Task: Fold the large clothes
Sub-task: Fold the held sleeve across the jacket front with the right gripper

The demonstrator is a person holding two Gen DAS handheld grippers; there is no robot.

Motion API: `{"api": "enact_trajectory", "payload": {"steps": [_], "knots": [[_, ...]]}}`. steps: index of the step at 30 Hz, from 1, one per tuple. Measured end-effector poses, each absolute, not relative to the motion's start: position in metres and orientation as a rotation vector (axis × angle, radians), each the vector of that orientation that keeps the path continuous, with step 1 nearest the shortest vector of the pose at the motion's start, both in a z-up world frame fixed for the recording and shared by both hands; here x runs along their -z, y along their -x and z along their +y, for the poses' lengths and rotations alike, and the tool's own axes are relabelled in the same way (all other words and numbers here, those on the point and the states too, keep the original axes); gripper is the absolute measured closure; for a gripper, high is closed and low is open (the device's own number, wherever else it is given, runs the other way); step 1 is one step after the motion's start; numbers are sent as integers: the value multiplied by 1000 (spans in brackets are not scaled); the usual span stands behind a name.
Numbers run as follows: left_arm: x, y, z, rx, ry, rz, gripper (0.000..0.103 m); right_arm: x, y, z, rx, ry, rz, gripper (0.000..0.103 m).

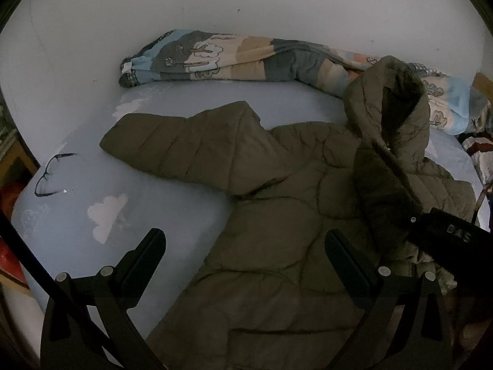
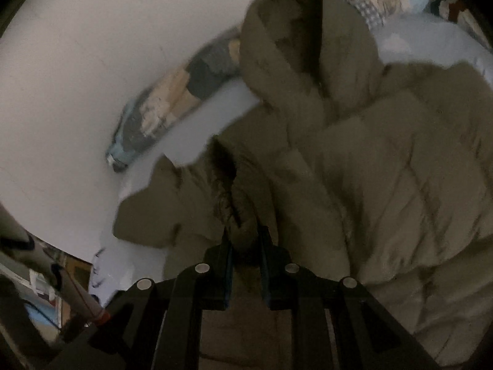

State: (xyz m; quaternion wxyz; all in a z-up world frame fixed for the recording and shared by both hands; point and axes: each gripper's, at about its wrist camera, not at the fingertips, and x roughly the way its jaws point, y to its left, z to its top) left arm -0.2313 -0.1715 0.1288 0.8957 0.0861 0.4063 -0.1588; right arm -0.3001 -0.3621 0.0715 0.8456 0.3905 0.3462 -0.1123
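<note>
An olive quilted hooded jacket (image 1: 277, 215) lies on a pale blue bed (image 1: 172, 98), one sleeve (image 1: 185, 145) stretched to the left and its hood (image 1: 391, 98) raised at the right. My left gripper (image 1: 246, 243) is open and empty, hovering over the jacket's lower body. My right gripper (image 2: 245, 237) is shut on a bunched fold of the jacket (image 2: 385, 154) near its front edge; its dark body shows at the right of the left wrist view (image 1: 453, 234). The right wrist view is blurred.
A rolled patterned quilt (image 1: 246, 58) lies along the white wall (image 1: 246, 0) at the back. A pair of glasses (image 1: 50, 172) lies on the sheet at the left, near the bed's edge. Clutter sits beyond the bed at far left and far right.
</note>
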Motion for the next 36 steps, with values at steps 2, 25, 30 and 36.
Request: {"api": "enact_trajectory", "payload": {"steps": [2, 25, 30, 36], "knots": [[-129, 231, -171, 332, -178, 842, 0, -66, 300, -366, 237, -845, 764, 46], [-112, 240, -198, 353, -252, 870, 0, -36, 393, -516, 705, -731, 913, 42], [-111, 238, -197, 352, -239, 884, 0, -83, 397, -490, 666, -702, 808, 42], [-109, 237, -194, 345, -240, 894, 0, -126, 407, -413, 607, -676, 738, 42]]}}
